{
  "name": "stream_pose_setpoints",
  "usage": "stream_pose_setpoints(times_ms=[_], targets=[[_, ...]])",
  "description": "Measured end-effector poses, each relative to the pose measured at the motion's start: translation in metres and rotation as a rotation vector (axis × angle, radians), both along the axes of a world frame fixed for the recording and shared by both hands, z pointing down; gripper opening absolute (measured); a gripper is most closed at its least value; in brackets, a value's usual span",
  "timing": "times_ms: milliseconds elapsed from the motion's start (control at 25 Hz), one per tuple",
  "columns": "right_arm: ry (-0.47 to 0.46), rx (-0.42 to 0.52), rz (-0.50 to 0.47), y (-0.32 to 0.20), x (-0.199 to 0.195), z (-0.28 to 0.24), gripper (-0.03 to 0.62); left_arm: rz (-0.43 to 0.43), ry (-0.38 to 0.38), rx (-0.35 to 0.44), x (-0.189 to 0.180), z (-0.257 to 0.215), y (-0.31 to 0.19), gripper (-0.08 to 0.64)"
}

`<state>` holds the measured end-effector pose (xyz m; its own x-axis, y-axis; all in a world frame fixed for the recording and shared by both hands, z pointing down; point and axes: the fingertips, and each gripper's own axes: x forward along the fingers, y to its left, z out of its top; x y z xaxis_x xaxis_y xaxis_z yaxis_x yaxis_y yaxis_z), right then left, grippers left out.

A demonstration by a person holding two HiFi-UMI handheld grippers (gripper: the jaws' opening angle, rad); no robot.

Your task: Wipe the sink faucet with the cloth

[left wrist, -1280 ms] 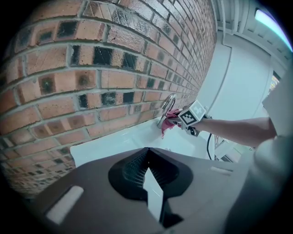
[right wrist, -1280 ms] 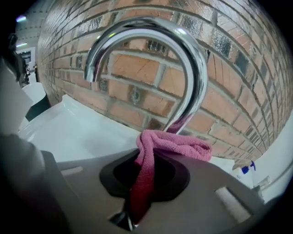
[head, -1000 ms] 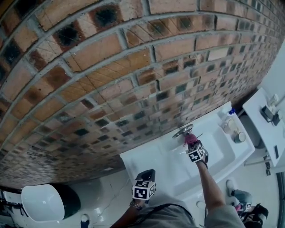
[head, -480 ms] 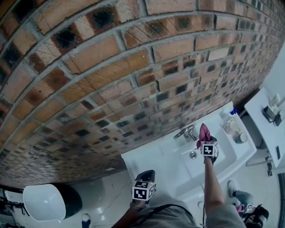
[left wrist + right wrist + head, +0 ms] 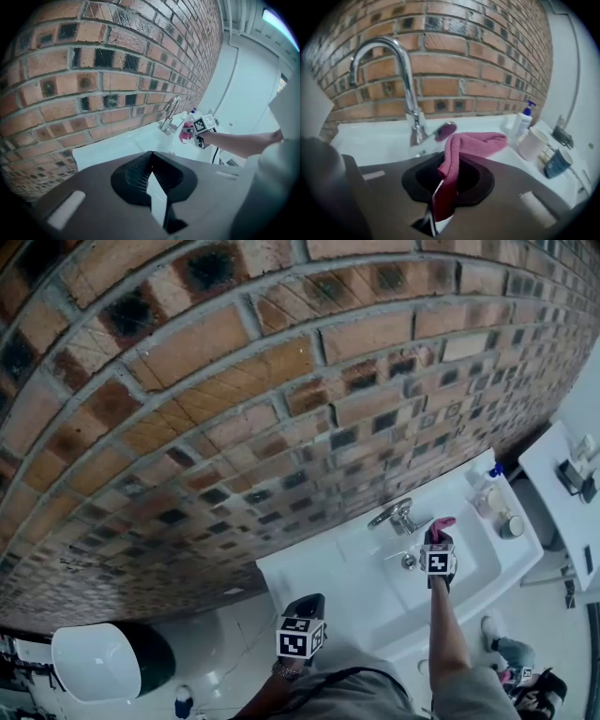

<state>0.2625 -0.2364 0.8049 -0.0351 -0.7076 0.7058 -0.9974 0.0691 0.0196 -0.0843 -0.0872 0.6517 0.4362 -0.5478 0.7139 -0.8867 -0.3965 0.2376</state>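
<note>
The curved chrome faucet stands at the back of the white sink, against the brick wall. My right gripper is shut on a pink cloth, whose free end droops forward past the jaws. It hovers over the basin, just right of the faucet and apart from it. In the head view the cloth sticks up from the right gripper. My left gripper hangs back near the sink's front left corner, shut with nothing in it. From there the faucet and cloth show far off.
A soap pump bottle, a white cup and a dark blue cup stand on the sink's right ledge. The faucet's lever handle points toward the basin. A toilet sits to the left on the floor.
The right gripper with the cloth has left the faucet spout, swung to its right, then drawn back over the basin. The left gripper has stayed put.
</note>
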Motion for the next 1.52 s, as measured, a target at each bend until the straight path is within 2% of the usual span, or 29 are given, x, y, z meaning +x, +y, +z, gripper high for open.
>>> stream_pose_setpoints(times_ms=[80, 200, 280, 320, 360, 400, 520, 600, 720, 840, 920, 1000, 1080, 1160, 1240, 1360, 1520], targets=[[-0.020, 0.075, -0.082, -0.009, -0.024, -0.014, 0.041, 0.006, 0.001, 0.003, 0.004, -0.001, -0.002, 0.020], [-0.096, 0.067, -0.157, 0.003, -0.054, -0.012, 0.040, 0.016, 0.003, 0.005, 0.009, -0.002, -0.002, 0.020], [-0.142, 0.050, -0.341, 0.019, -0.100, -0.010, 0.040, 0.017, 0.000, 0.002, 0.008, -0.001, -0.003, 0.020], [-0.116, 0.045, -0.436, 0.025, -0.120, -0.010, 0.040, 0.015, 0.000, -0.001, 0.007, 0.000, -0.003, 0.020], [-0.073, 0.048, -0.481, 0.028, -0.129, -0.013, 0.040, 0.012, 0.001, -0.002, 0.006, 0.000, -0.004, 0.020], [-0.041, 0.064, -0.462, 0.025, -0.127, -0.019, 0.040, 0.008, 0.002, -0.001, 0.006, 0.000, -0.005, 0.020], [-0.050, 0.152, -0.215, -0.007, -0.082, -0.055, 0.040, -0.005, 0.002, 0.005, 0.002, -0.002, -0.006, 0.020], [-0.063, 0.180, -0.114, -0.032, -0.058, -0.070, 0.040, -0.016, -0.001, 0.004, -0.003, 0.000, -0.006, 0.020], [-0.078, 0.135, -0.122, -0.060, -0.050, -0.061, 0.040, -0.029, -0.002, 0.002, -0.008, 0.001, -0.005, 0.020], [-0.104, 0.103, -0.123, -0.065, -0.048, -0.058, 0.037, -0.028, 0.003, 0.009, -0.006, -0.002, -0.005, 0.020], [-0.208, 0.181, -0.097, -0.068, -0.050, -0.075, 0.038, -0.030, 0.003, 0.013, -0.007, -0.004, -0.007, 0.020], [-0.393, 0.334, -0.055, -0.074, -0.049, -0.108, 0.034, -0.032, 0.003, 0.014, -0.008, -0.004, -0.008, 0.020], [-0.547, 0.475, -0.085, -0.077, -0.053, -0.153, 0.034, -0.028, 0.004, 0.016, -0.007, -0.004, -0.008, 0.020], [-0.616, 0.534, -0.194, -0.074, -0.071, -0.190, 0.034, -0.022, 0.005, 0.018, -0.005, -0.005, -0.008, 0.020], [-0.611, 0.539, -0.283, -0.064, -0.097, -0.213, 0.034, -0.019, 0.008, 0.019, -0.003, -0.005, -0.008, 0.020], [-0.578, 0.557, -0.356, -0.044, -0.129, -0.227, 0.034, -0.013, 0.011, 0.024, 0.000, -0.007, -0.009, 0.020], [-0.462, 0.593, -0.440, -0.032, -0.160, -0.226, 0.034, 0.001, 0.008, 0.024, 0.004, -0.006, -0.007, 0.020]])
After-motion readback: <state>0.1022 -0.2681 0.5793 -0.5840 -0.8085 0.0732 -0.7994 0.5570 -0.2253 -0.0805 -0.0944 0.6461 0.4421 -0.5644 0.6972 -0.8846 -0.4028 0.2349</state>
